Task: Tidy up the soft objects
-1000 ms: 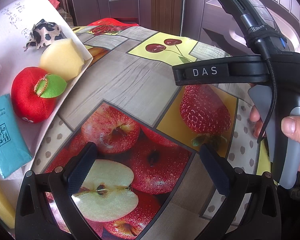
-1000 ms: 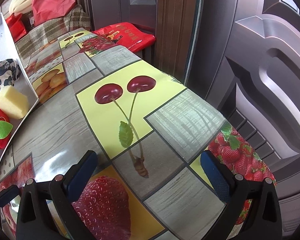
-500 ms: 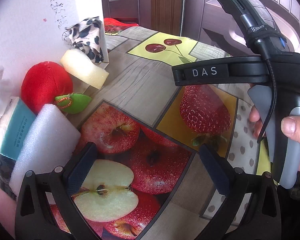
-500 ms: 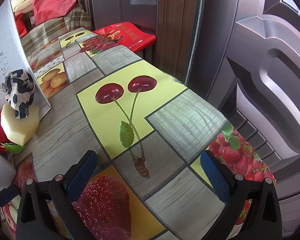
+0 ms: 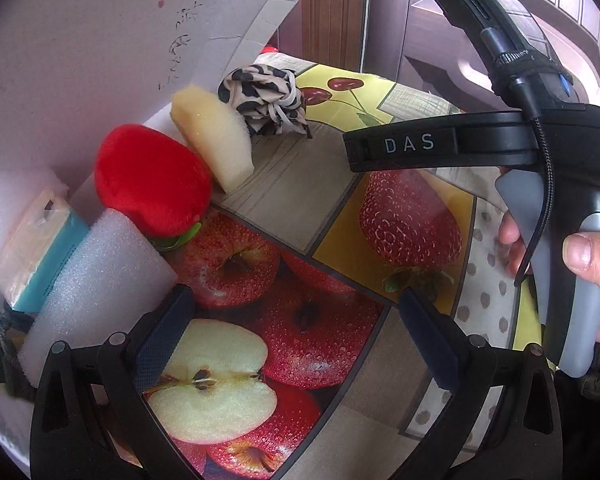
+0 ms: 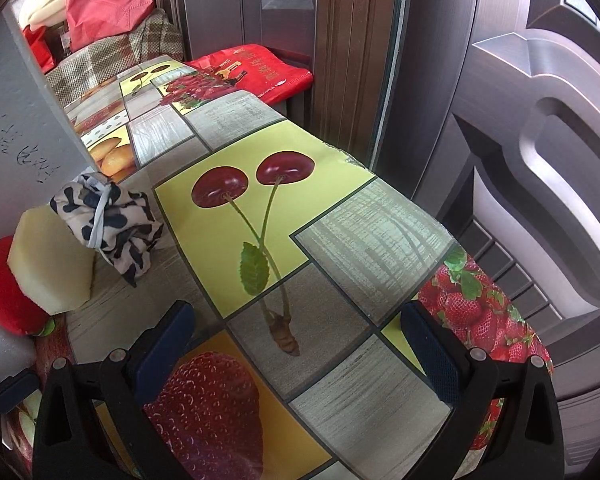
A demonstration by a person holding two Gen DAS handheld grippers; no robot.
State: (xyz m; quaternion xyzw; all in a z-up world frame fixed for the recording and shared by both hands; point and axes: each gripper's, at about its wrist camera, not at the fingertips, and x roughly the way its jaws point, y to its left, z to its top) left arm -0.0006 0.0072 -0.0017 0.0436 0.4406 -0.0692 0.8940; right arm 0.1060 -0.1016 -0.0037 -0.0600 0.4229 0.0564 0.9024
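Several soft objects slump off a tilted white board (image 5: 80, 60) onto the table (image 5: 284, 168): red plush apple (image 5: 152, 184), yellow sponge (image 5: 212, 140), spotted cloth bundle (image 5: 264, 96), white foam block (image 5: 96, 276). Left gripper (image 5: 296, 336) and right gripper (image 6: 296, 340) both hang spread wide and empty; best approach one item squarely, pinching gently.

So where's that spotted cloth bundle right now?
The spotted cloth bundle lies on the tablecloth at the left of both views, against the yellow sponge.
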